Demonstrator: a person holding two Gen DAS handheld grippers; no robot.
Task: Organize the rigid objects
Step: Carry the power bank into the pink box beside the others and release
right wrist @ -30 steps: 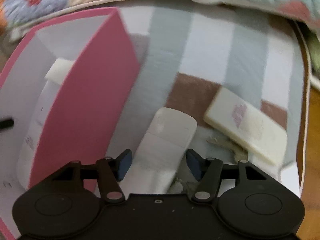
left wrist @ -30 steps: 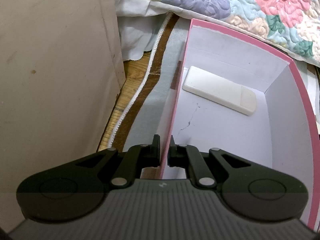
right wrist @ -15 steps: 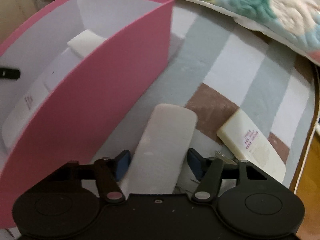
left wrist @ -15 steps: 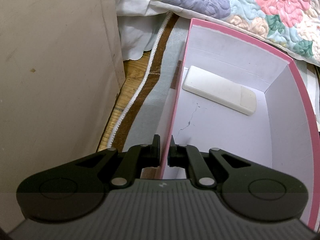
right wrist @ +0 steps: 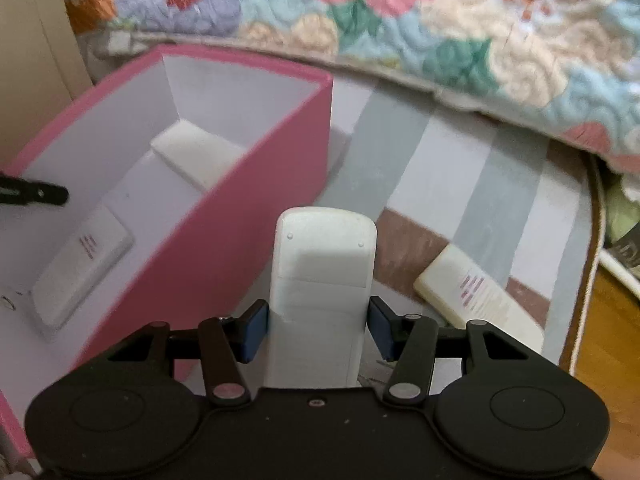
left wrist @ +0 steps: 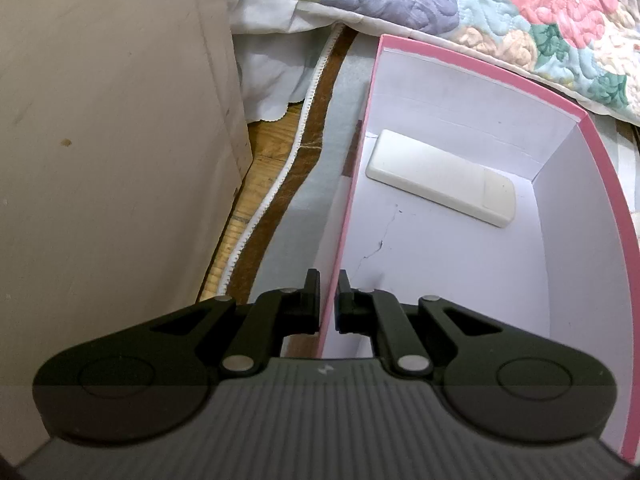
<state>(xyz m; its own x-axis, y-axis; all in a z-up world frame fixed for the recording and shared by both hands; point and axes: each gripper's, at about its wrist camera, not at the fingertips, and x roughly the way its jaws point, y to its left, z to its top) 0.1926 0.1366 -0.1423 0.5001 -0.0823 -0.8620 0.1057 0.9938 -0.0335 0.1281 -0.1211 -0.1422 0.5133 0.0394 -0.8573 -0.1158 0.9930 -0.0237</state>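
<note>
My right gripper point(right wrist: 318, 330) has its jaws clenched on a white remote point(right wrist: 322, 280), long axis pointing straight ahead, lifted off the striped mat point(right wrist: 460, 168). The pink box point(right wrist: 248, 216) lies to its left, so I judge the carry goes left over that wall. My left gripper point(left wrist: 329, 300) pinches the box's near wall; inside sits another remote point(left wrist: 440, 182), and a third point(right wrist: 478, 296) lies on the mat at right.

Both tongs are black plastic with round hubs and silver pivot pins. The left tongs point(left wrist: 329, 300) have a ribbed grey body and black pads, the right tongs point(right wrist: 318, 330) blue pads point(right wrist: 256, 332).
</note>
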